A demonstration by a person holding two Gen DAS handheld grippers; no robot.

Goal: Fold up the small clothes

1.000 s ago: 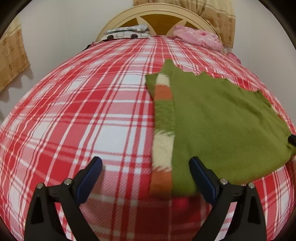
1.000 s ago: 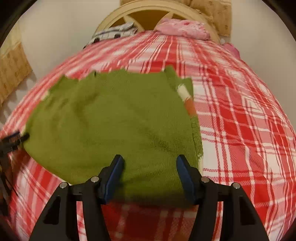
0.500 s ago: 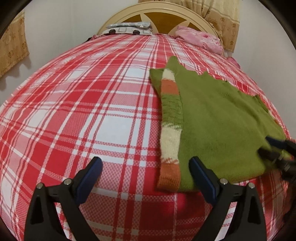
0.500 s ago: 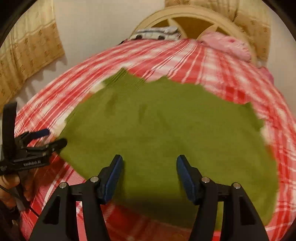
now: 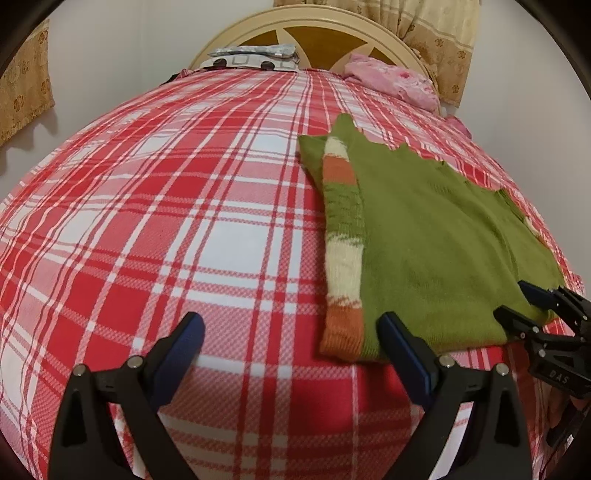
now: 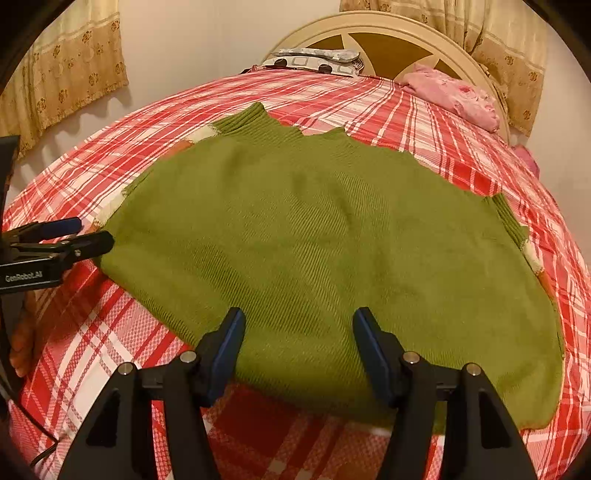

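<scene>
A small green knit sweater (image 5: 436, 236) lies flat on the red plaid bed, with a striped cream, orange and green sleeve (image 5: 341, 251) folded along its left edge. It fills the middle of the right wrist view (image 6: 325, 243). My left gripper (image 5: 291, 343) is open and empty, above the bedspread just left of the sweater's near hem; it also shows at the left of the right wrist view (image 6: 79, 232). My right gripper (image 6: 298, 336) is open and empty over the sweater's near hem; it shows at the right of the left wrist view (image 5: 517, 302).
The red and white plaid bedspread (image 5: 166, 221) covers the whole bed. At the far end are a cream headboard (image 5: 314, 22), a grey patterned pillow (image 5: 255, 57) and pink cloth (image 5: 391, 79). Curtains (image 6: 62, 70) hang on the walls.
The right gripper swung left from the sweater's right side to face its middle. The left gripper tilted so the sweater sits further right in its view. Both stayed open.
</scene>
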